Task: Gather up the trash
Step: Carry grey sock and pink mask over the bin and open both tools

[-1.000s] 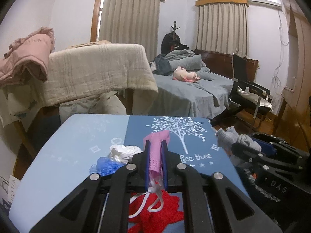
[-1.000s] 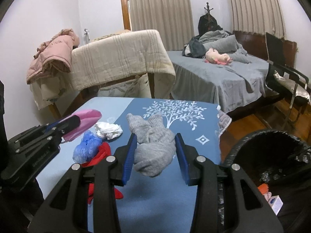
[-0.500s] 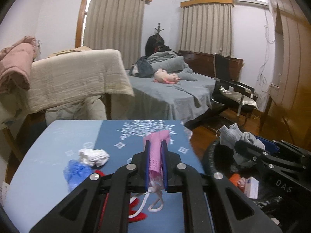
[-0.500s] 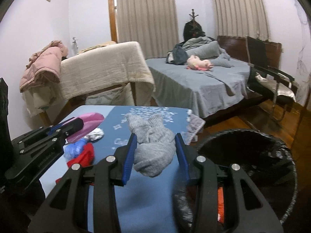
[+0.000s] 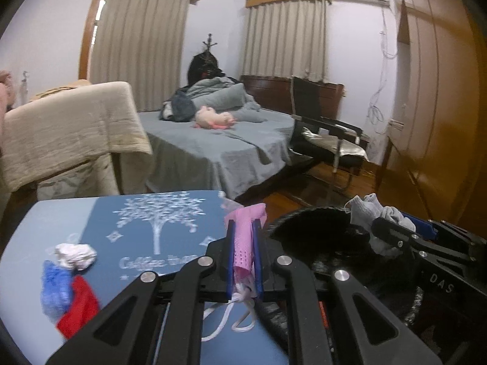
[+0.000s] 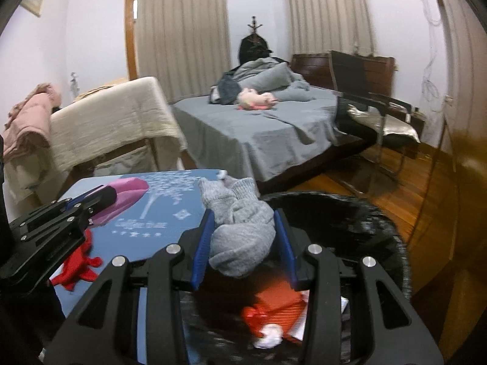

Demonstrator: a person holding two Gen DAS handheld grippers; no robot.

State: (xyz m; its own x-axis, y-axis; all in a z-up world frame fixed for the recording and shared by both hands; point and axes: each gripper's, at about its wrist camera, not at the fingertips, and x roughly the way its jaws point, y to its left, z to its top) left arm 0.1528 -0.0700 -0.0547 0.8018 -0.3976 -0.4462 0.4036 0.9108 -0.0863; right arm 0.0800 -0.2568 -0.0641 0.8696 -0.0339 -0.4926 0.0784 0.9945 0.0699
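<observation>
Only two bits of lettering to make out. White script on the blue tablecloth (image 5: 146, 222), under a white tree print, reading roughly "Coffee tree", smeared in the left wrist view; same line on it in the right wrist view, too blurry to spell out, with a row of little stars beneath. Then "DAS" in pale capitals on the black body of the right gripper (image 5: 392, 237), seen from the left wrist view.

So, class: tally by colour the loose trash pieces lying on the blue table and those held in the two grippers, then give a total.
White: 1, crumpled tissue on the table
Blue: 1, blue wad on the table
Red: 1, red scrap on the table
Pink: 1, pink face mask in the left gripper
Grey: 1, grey sock bundle in the right gripper
Total: 5
</observation>
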